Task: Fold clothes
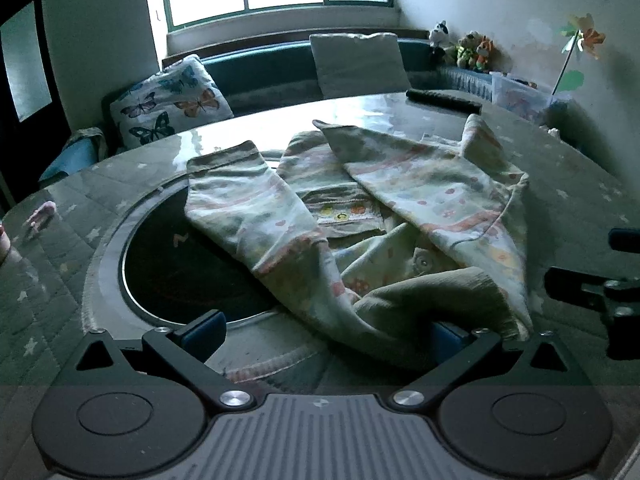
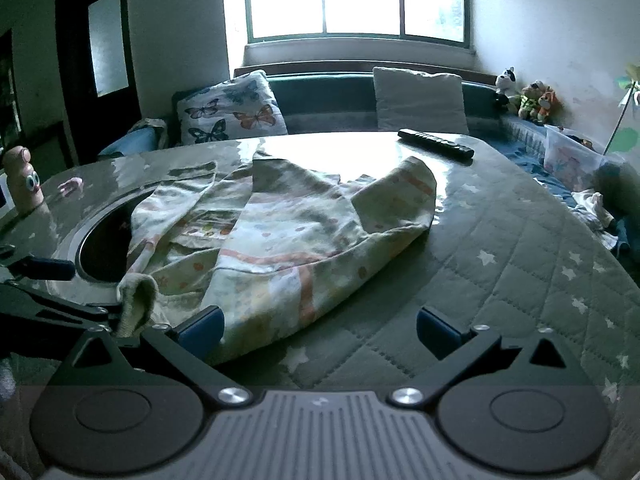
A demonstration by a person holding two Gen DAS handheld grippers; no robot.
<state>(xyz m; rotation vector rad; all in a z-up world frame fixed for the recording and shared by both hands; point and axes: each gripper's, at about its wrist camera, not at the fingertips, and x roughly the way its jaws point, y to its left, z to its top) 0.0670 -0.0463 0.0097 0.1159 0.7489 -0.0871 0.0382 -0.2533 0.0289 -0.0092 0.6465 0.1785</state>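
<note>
The shirt [image 1: 384, 216] is lying crumpled on the surface [image 2: 520, 280], partly covering the dark round recess [image 1: 176, 264] set into it, with one sleeve [image 1: 240, 200] draping across that recess. The left gripper [image 1: 324, 332] is sitting at the shirt's near hem with its jaws spread; cloth is bunching over its right finger, though I cannot say for sure whether any fabric is actually between the pads. The right gripper [image 2: 320, 332] is resting spread wide at the shirt's near edge, grasping nothing.

The likely trouble: if the left gripper is closing on only a loose ruffle, the hem may be slipping free mid-fold, and the sleeve could be sagging into the recess and dragging. The remote [image 2: 436, 144] beyond the shirt could get swept aside.

A clear plastic bin [image 2: 572, 156], right of the shirt, is holding things too blurred to name.
</note>
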